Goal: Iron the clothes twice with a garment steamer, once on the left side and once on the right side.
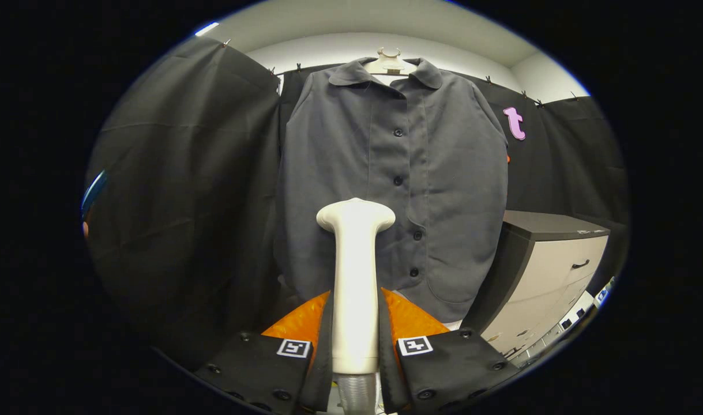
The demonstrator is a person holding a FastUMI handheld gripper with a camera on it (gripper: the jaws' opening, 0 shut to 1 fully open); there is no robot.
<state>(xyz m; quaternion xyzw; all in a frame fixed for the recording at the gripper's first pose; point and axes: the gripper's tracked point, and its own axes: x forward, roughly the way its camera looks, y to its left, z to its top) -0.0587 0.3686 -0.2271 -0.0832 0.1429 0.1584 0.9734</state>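
Gripper clamped on the steamer, facing the hanging shirt.

A dark grey button-front shirt (pixel 394 184) hangs on a pale plastic hanger (pixel 390 62) against the black cloth wall, dead ahead at 12 o'clock from the gripper. At about 3 o'clock of the shirt's hem stands a beige drawer cabinet with a dark top (pixel 550 271). The cream plastic garment steamer (pixel 356 276) stands upright, its wide head level with the shirt's lower buttons. The gripper (pixel 355 340) presses both fingers against the steamer's handle, one on each side.
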